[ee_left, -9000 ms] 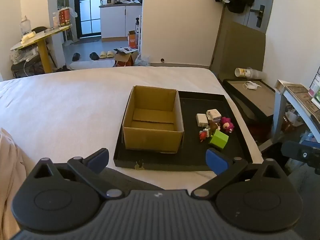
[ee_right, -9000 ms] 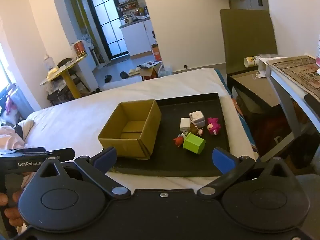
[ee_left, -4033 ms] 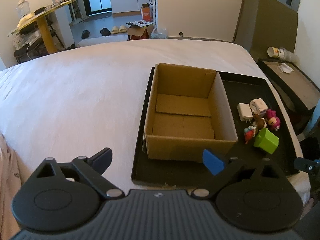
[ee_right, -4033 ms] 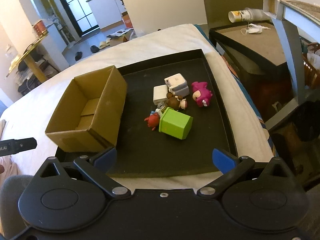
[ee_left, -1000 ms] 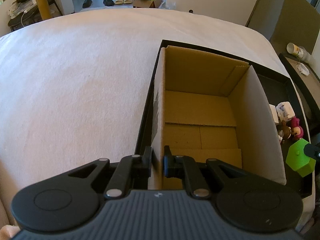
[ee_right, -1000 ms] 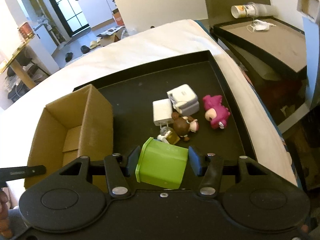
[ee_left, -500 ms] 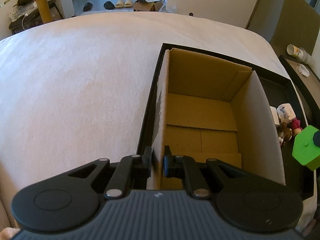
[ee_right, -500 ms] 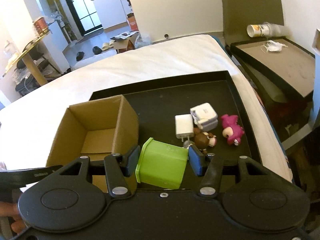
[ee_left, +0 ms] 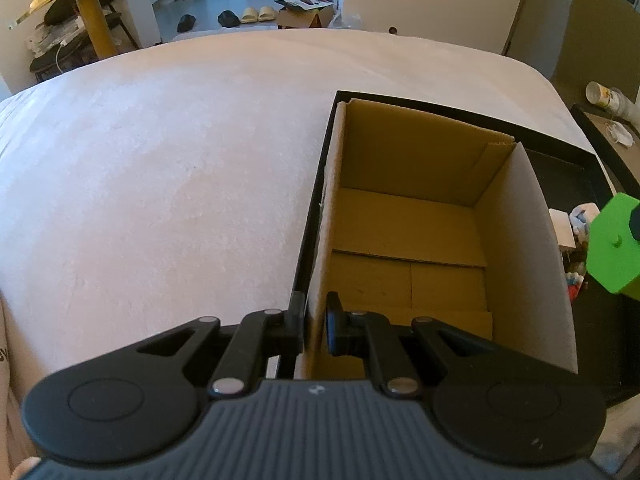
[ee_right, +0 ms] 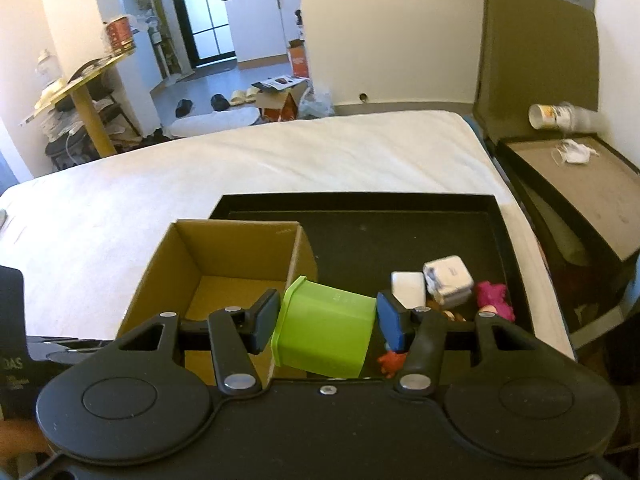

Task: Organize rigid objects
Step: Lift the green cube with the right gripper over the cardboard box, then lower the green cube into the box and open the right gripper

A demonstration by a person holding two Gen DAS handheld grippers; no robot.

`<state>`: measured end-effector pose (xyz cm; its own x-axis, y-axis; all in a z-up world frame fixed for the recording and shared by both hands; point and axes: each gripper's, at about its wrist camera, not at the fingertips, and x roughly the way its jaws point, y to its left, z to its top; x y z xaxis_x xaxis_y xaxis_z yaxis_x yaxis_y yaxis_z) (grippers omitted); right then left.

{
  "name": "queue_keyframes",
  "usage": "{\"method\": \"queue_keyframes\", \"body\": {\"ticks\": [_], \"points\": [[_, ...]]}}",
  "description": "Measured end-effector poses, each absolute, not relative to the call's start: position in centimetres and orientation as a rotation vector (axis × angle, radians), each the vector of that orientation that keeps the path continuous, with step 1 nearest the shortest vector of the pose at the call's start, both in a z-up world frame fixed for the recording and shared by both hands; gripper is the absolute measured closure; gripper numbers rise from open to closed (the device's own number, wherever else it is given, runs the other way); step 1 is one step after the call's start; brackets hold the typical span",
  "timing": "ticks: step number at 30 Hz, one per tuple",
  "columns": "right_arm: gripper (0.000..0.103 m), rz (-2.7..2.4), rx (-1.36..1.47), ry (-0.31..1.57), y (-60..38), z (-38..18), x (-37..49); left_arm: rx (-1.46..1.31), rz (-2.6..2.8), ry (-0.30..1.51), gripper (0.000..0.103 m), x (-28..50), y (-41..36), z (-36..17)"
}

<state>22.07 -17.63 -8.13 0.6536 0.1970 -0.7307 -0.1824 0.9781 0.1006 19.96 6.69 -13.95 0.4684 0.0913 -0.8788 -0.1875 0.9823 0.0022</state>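
Largest first: the white, nubbly bedspread under a flat black tray, which carries the open, plain-walled corrugated cardboard box. Your left gripper is pinched tight on that box's near left wall. Your right gripper clamps the smooth, faceted green plastic container by its sides, held tilted above the tray at the box's right wall, near two white blocky chargers and a pink figurine.

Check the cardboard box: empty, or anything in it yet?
Empty. The cardboard box shows only bare floor flaps; the green block sits clamped in the right tongs.
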Motion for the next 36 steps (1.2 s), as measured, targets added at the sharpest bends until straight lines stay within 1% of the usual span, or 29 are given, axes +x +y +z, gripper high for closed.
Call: {"method": "queue_keyframes", "body": {"ticks": [18,36], "points": [[0.051,0.319,-0.014,0.826,-13.2,-8.4,23.1,-0.117,0.052,1.055,0.094,19.7,6.9,-14.4],[0.05,0.413,-0.101,0.877,-9.7,-11.8,24.8,-0.131,0.107,1.039,0.093,20.0,6.9,-15.0]]}}
